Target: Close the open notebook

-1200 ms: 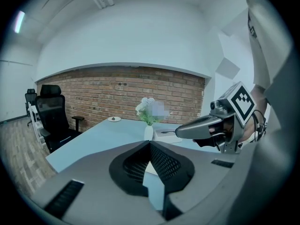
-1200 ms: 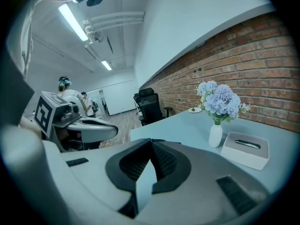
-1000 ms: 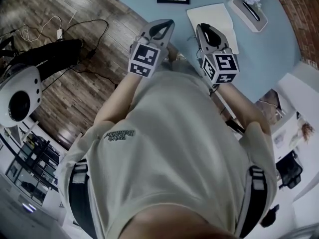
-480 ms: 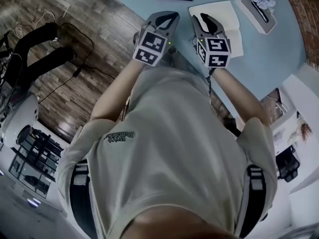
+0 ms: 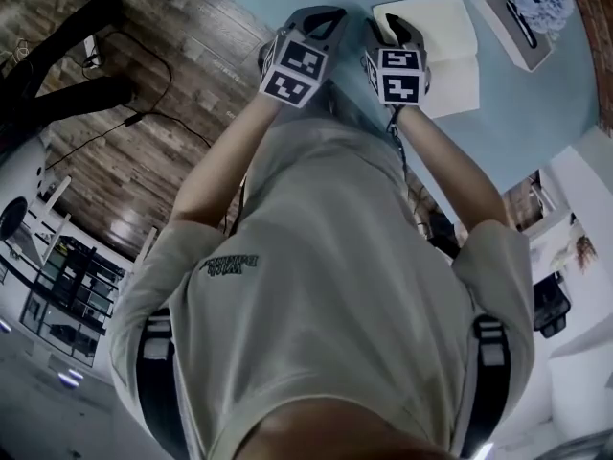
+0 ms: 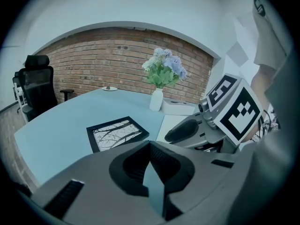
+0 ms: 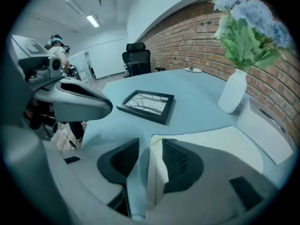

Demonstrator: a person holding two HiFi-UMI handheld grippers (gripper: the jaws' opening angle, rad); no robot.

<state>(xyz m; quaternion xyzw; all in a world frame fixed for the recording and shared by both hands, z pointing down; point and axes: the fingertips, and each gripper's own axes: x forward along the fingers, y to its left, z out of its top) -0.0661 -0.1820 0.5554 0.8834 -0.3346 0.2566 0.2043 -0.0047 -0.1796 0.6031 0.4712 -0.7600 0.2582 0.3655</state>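
**Both grippers low over the table edge, notebook open**

Nearest the head camera, the person's pale shirt (image 5: pixel 335 286) filled the lower half of the frame. Both bare forearms reached up toward the top centre. There the two grippers sat side by side over the near edge of the pale blue table (image 5: pixel 522 113), with wooden floor (image 5: pixel 144 94) to the left.

The left gripper (image 6: pixel 150 144) had its jaw tips pressed together with nothing pinched. Only a sliver of table showed through the slot behind the tips.

The right gripper (image 7: pixel 151 142) had just been opening its jaws, and they stood spread. In its own view the near corner of the notebook (image 5: pixel 450 46) showed through the gap, and neither pad pressed on it.

The notebook lay open and flat on the table at the upper right of the head view. Its cream pages faced up, and the right gripper overlapped its left part.

Beyond it, a black picture frame (image 7: pixel 147 104) lay flat at mid-frame in the right gripper view. A white vase of blue flowers (image 7: pixel 233 95) stood at the right, beside a white box (image 5: pixel 522 32). Farthest back were a black office chair (image 7: pixel 137 60) and a brick wall (image 7: pixel 197 46).
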